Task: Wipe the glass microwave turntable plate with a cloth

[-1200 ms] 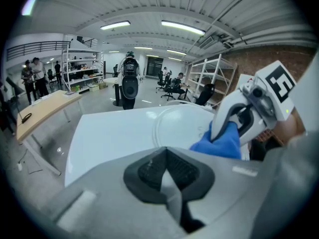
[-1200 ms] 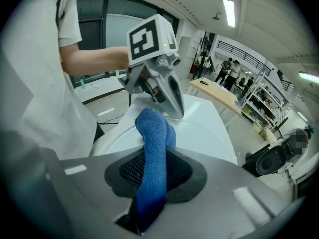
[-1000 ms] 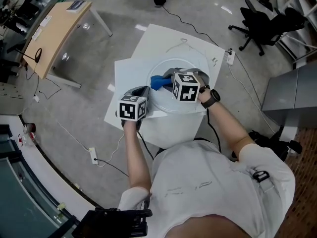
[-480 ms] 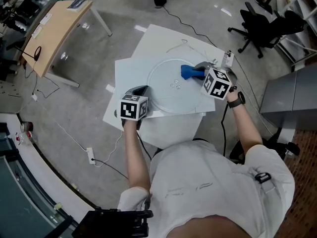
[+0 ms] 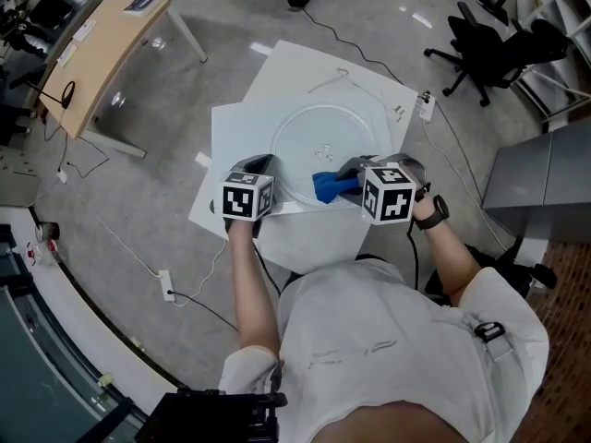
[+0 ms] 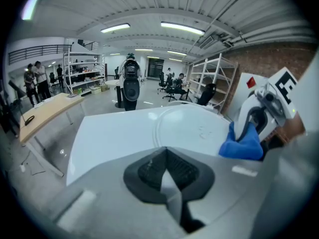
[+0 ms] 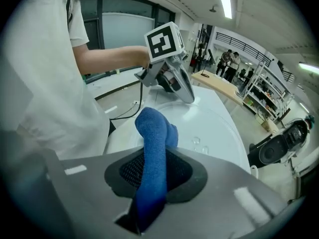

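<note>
A round clear glass turntable plate (image 5: 328, 141) lies on a white board table (image 5: 240, 127). My left gripper (image 5: 265, 167) sits at the plate's left front rim, jaws shut with the rim's edge between them; in the left gripper view (image 6: 169, 176) the plate (image 6: 192, 126) stretches ahead. My right gripper (image 5: 355, 178) is shut on a blue cloth (image 5: 327, 186), which rests on the plate's near edge. In the right gripper view the cloth (image 7: 154, 133) stands up out of the jaws (image 7: 152, 178), over the plate (image 7: 214, 133), with the left gripper (image 7: 188, 98) beyond it.
A wooden desk (image 5: 102, 53) stands at the far left and an office chair (image 5: 499, 44) at the far right. A grey cabinet (image 5: 545, 169) is on the right. A power strip (image 5: 171, 289) and cables lie on the floor. People stand far off in the hall.
The right gripper with the cloth swept from the plate's left middle to its far right side, then back to the near edge. The left gripper has stayed put.
</note>
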